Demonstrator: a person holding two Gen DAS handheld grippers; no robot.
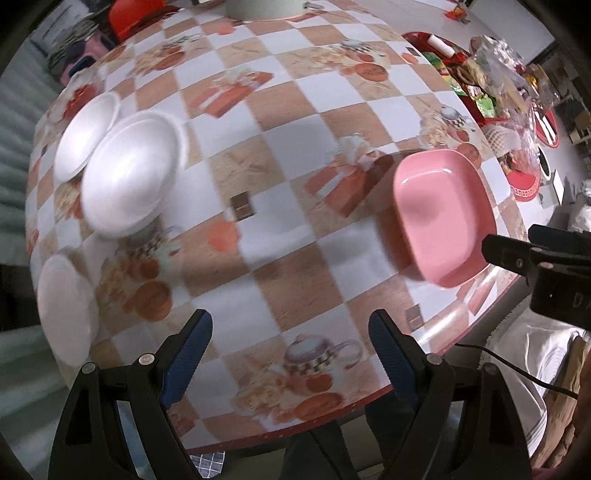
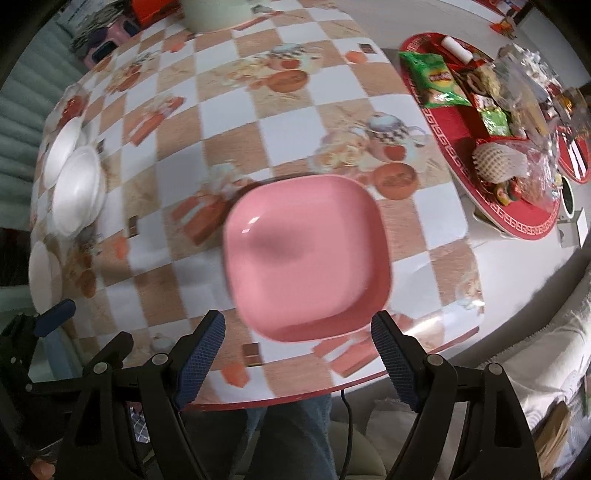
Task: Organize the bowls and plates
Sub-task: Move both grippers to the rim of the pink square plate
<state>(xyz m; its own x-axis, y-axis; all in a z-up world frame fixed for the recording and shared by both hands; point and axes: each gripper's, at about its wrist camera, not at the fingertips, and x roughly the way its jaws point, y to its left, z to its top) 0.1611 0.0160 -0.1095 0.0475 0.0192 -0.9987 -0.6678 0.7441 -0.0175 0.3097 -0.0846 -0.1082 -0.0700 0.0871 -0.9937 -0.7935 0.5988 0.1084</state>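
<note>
A pink square plate (image 2: 306,254) lies on the checkered tablecloth (image 2: 236,122) near the table's front edge. My right gripper (image 2: 297,332) hangs open above the plate's near rim, nothing between its fingers. The left wrist view shows the same pink plate (image 1: 441,218) at the right. Two overlapping white foam bowls (image 1: 129,170) (image 1: 86,136) sit at the left, and a third white bowl (image 1: 64,306) lies nearer the left edge. My left gripper (image 1: 290,332) is open over bare cloth between the bowls and the plate. The right gripper's body (image 1: 546,269) shows at the right edge.
A red tray (image 2: 476,129) heaped with snack packets and wrappers stands to the right of the table. A pale round container (image 2: 214,14) sits at the table's far edge. The table's front edge (image 2: 295,397) runs just below both grippers, with a person's legs under it.
</note>
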